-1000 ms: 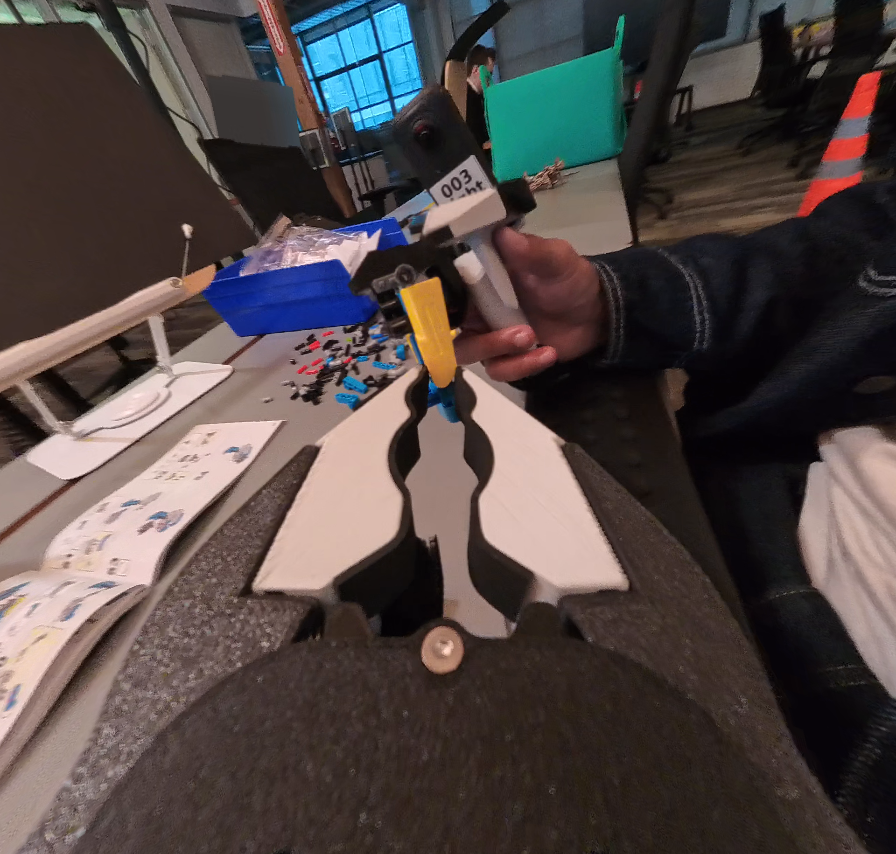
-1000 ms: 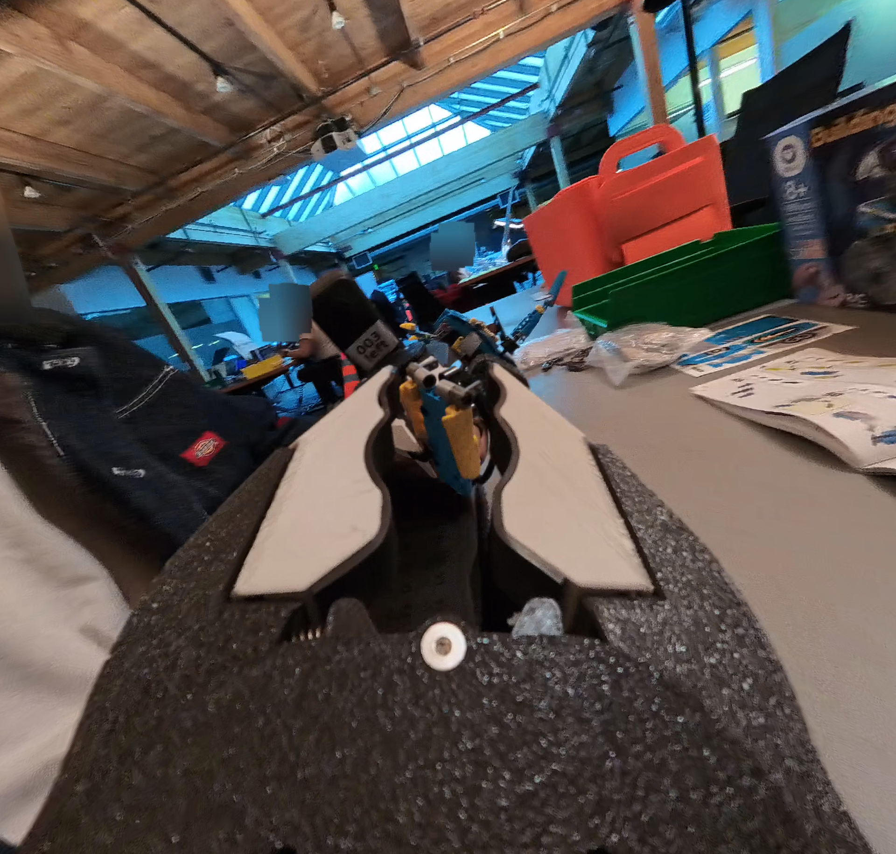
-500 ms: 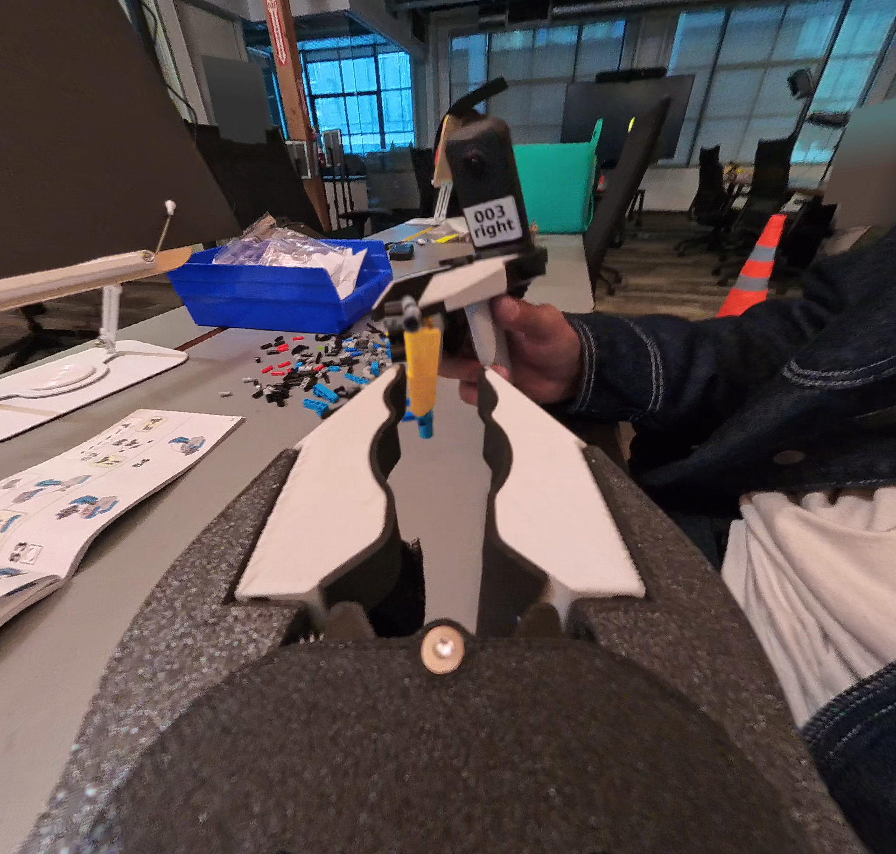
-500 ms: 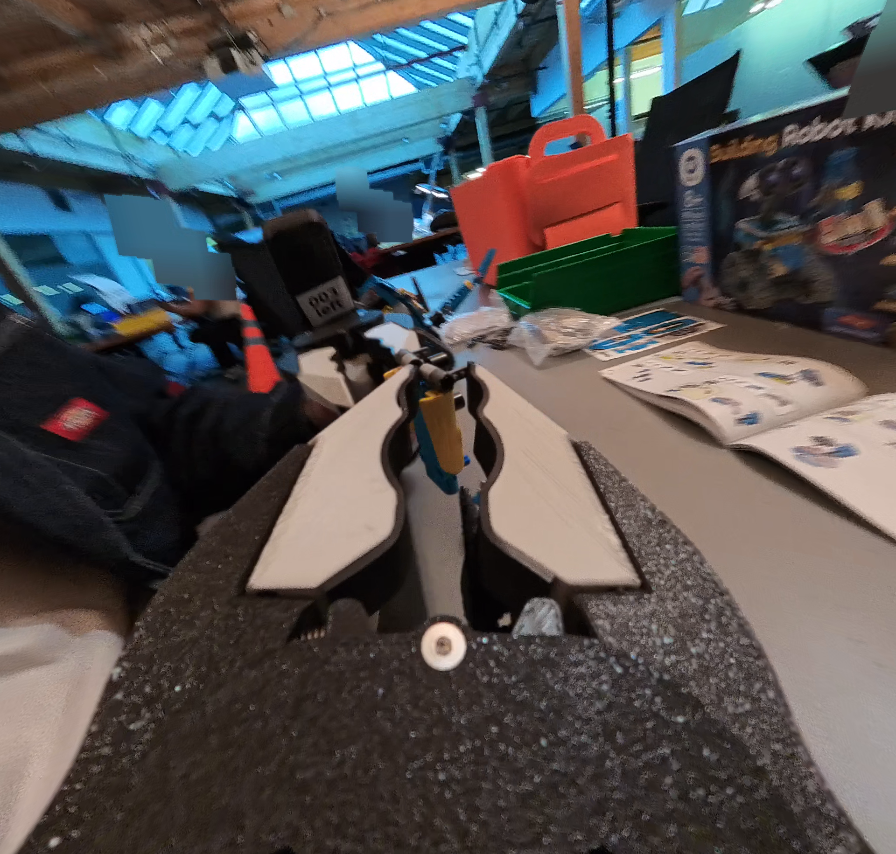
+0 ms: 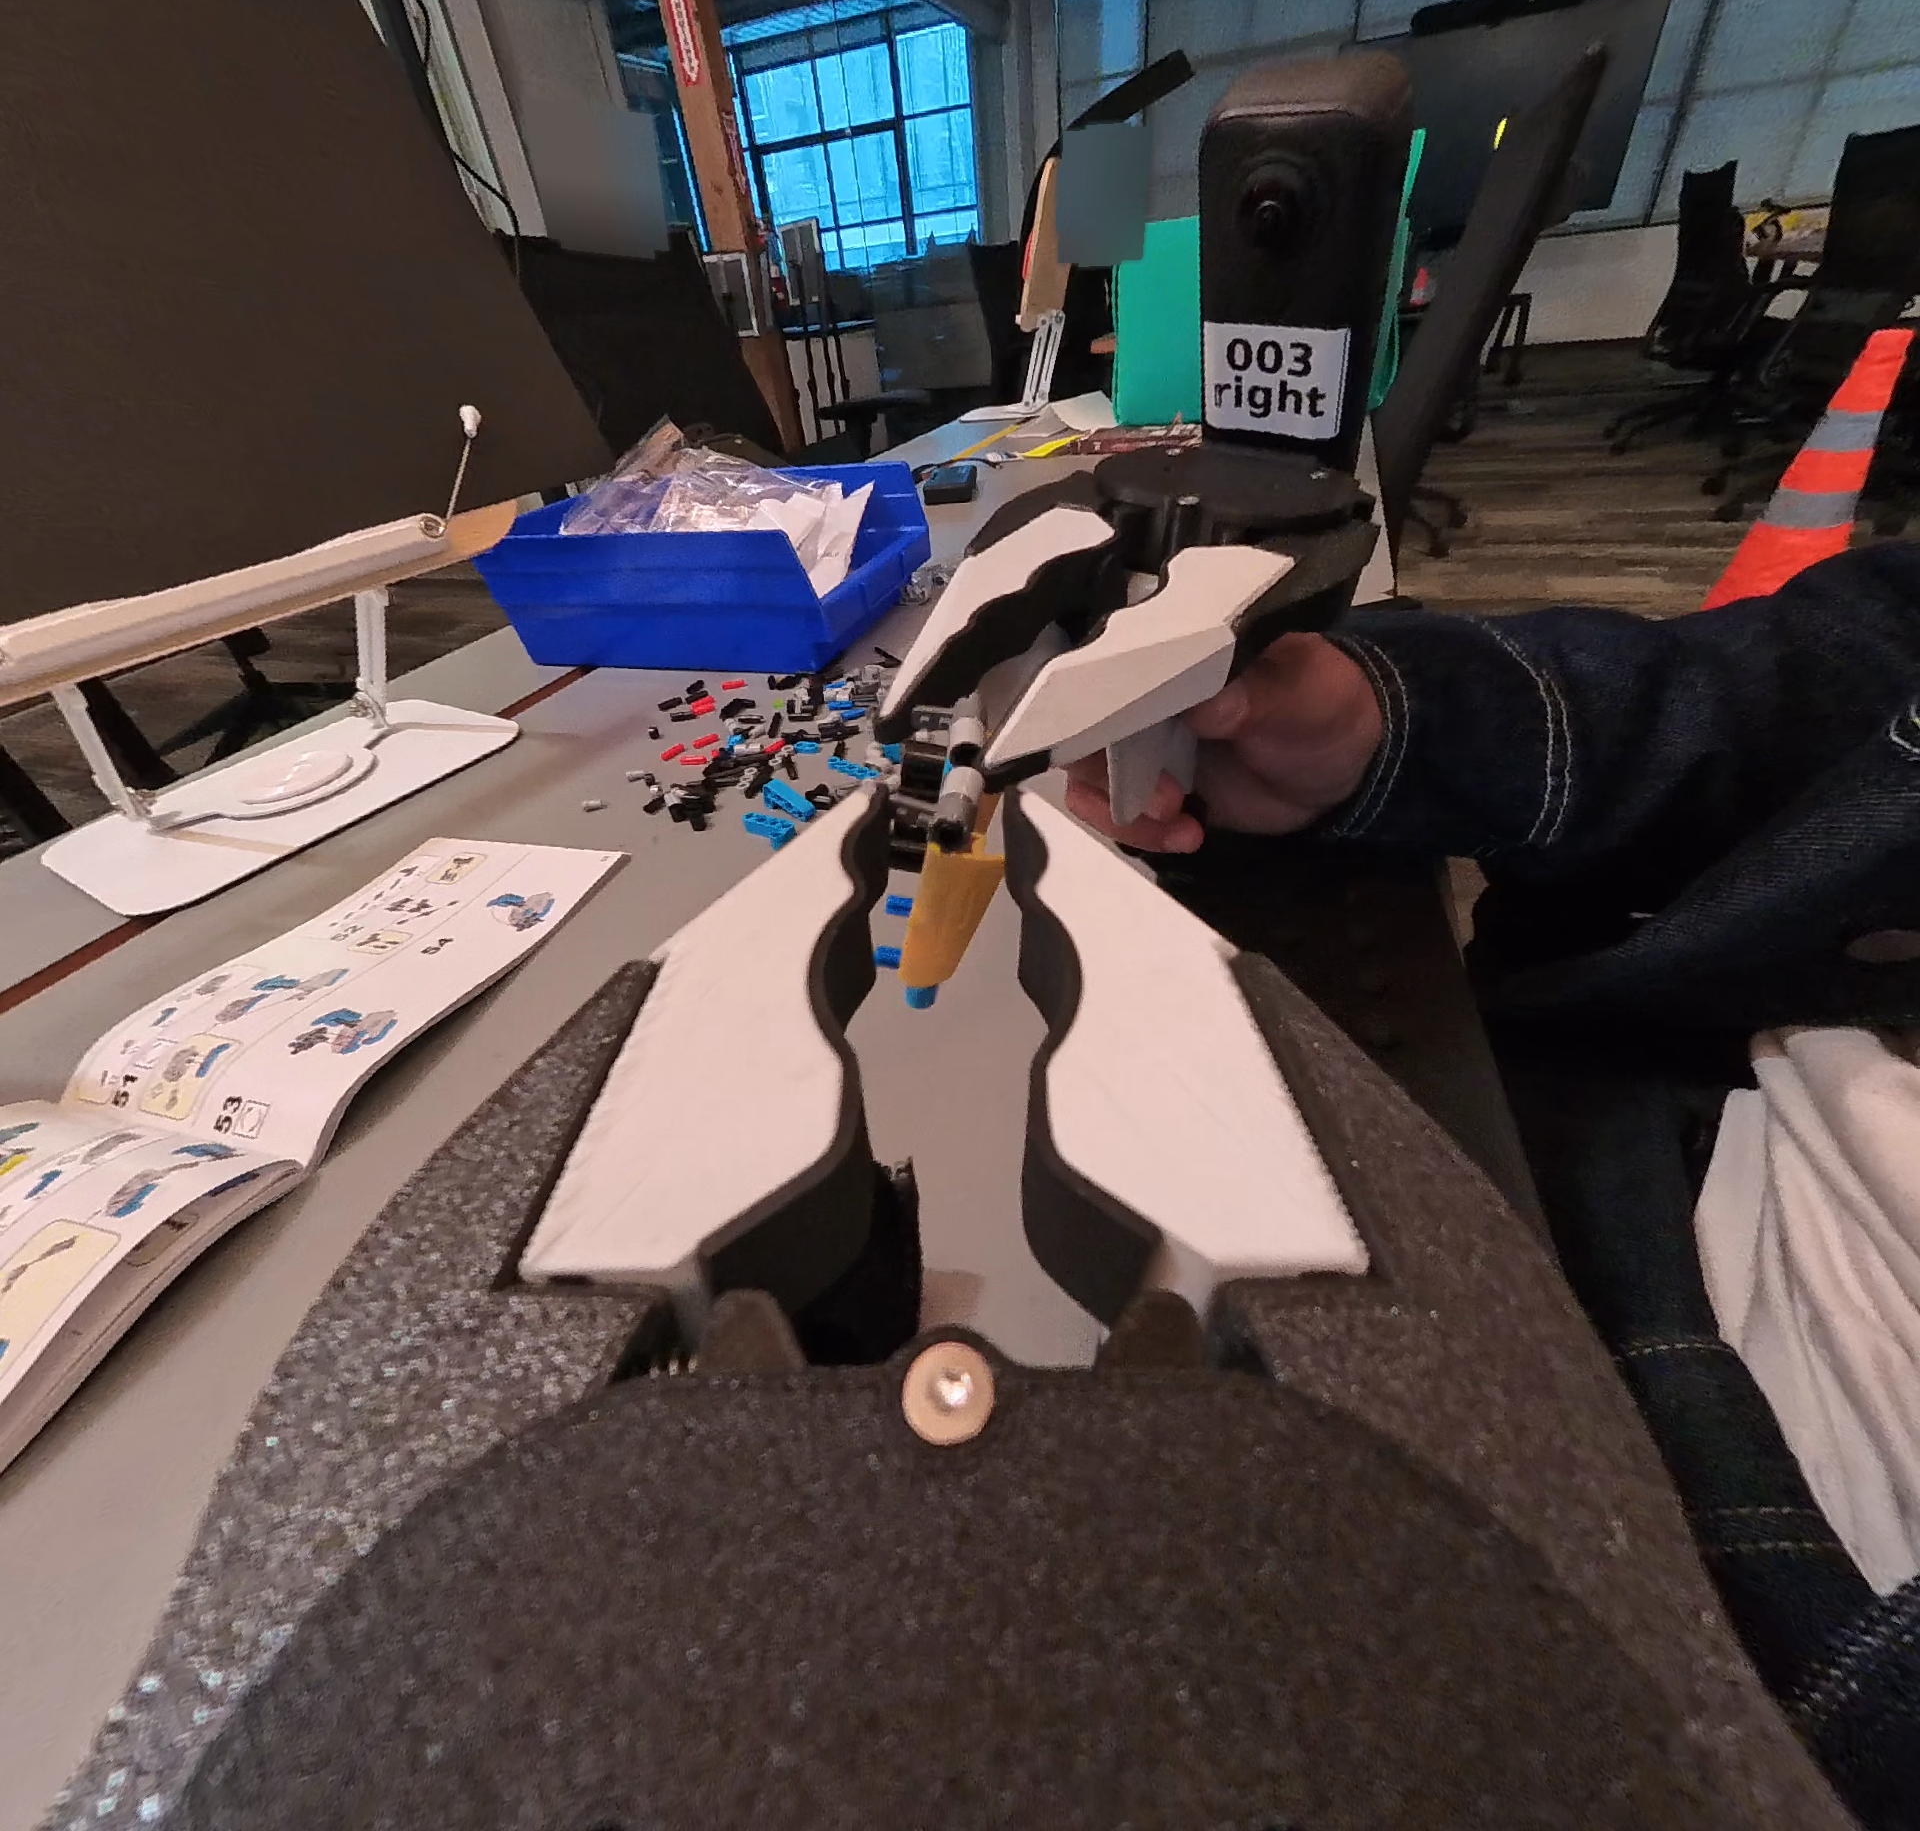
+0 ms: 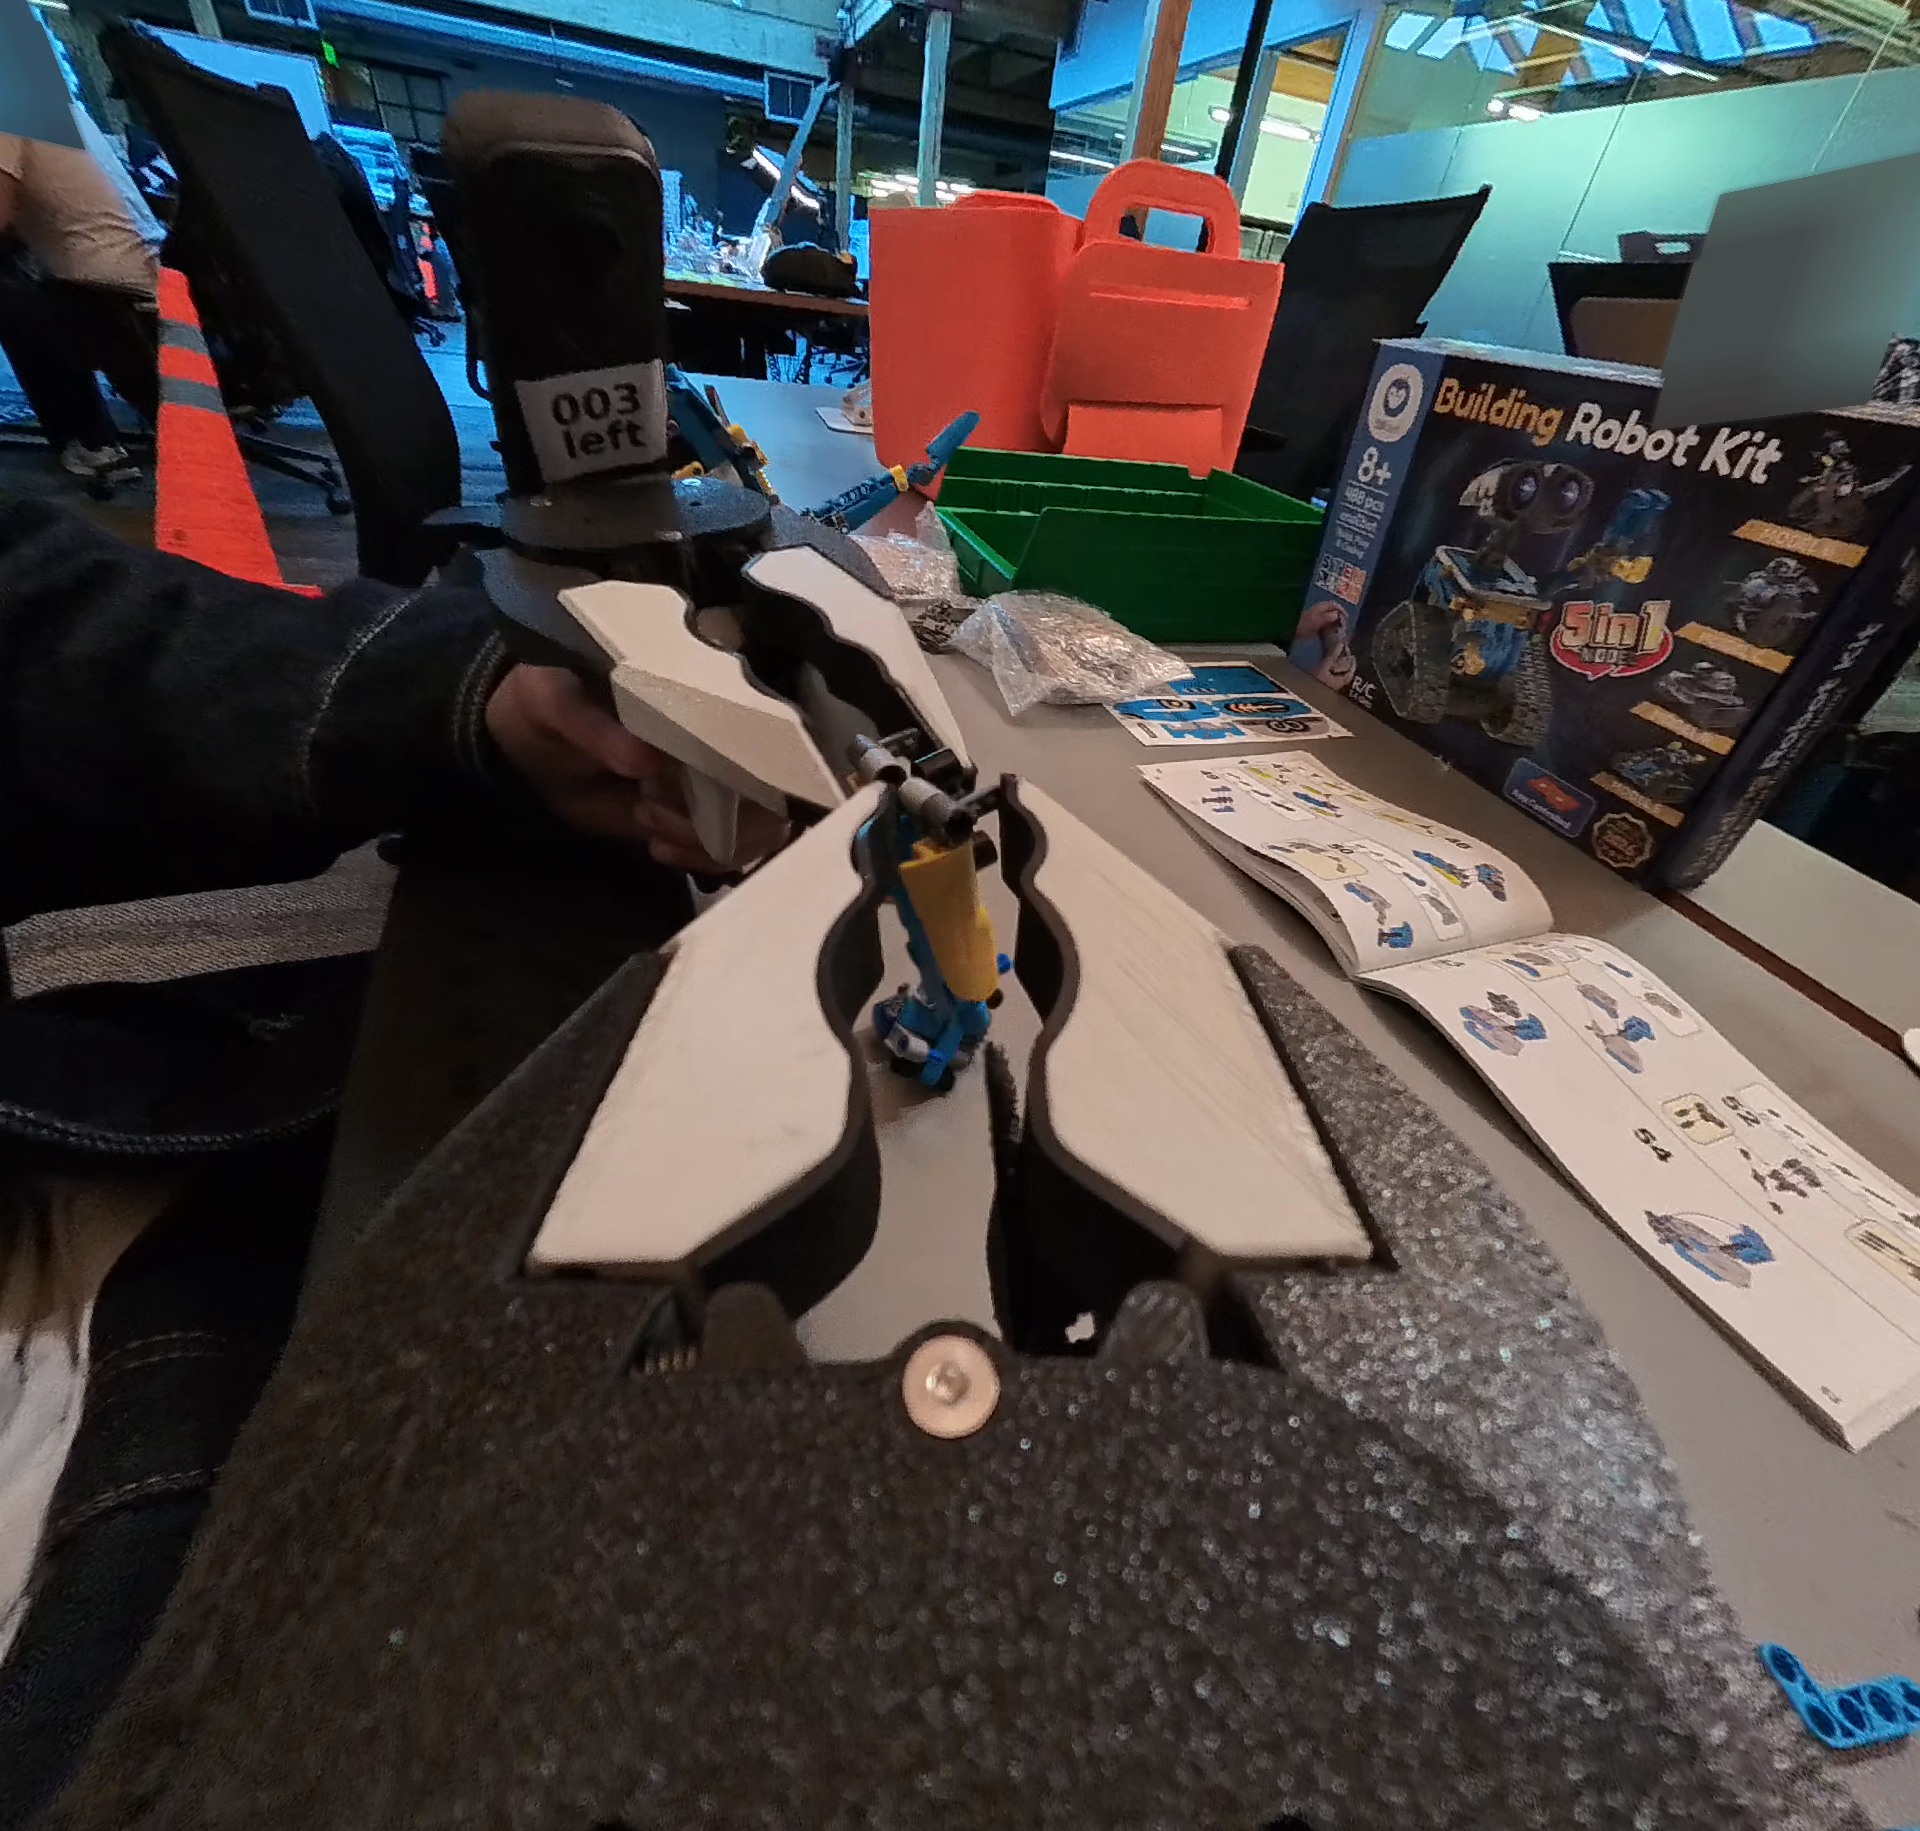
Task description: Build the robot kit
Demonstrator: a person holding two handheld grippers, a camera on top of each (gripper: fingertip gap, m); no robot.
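Observation:
A small brick assembly (image 5: 951, 908), a yellow piece on blue beams with a grey and black axle on top, hangs above the grey table (image 5: 582, 701). My right gripper (image 6: 940, 794) is shut on the axle, and the assembly (image 6: 945, 934) hangs between its fingers. It also shows in the left wrist view (image 5: 951, 742), held in a hand with a dark sleeve. My left gripper (image 5: 943, 813) faces it, with its jaws closed around the assembly's top end. It also shows in the right wrist view (image 6: 899, 758), tip to tip with the right gripper.
Loose small bricks (image 5: 758, 753) lie before a blue bin (image 5: 675, 597). A white lamp base (image 5: 281, 794) stands to the left. An open instruction booklet (image 6: 1558, 1012), a kit box (image 6: 1621, 618), a green tray (image 6: 1132, 545), an orange bag (image 6: 1070, 327) and plastic bags (image 6: 1049, 638) also stand on the table.
My left jaws let go of the assembly's lower blue end, opened, and now stand around its top. My right gripper kept its hold and tipped down towards the table.

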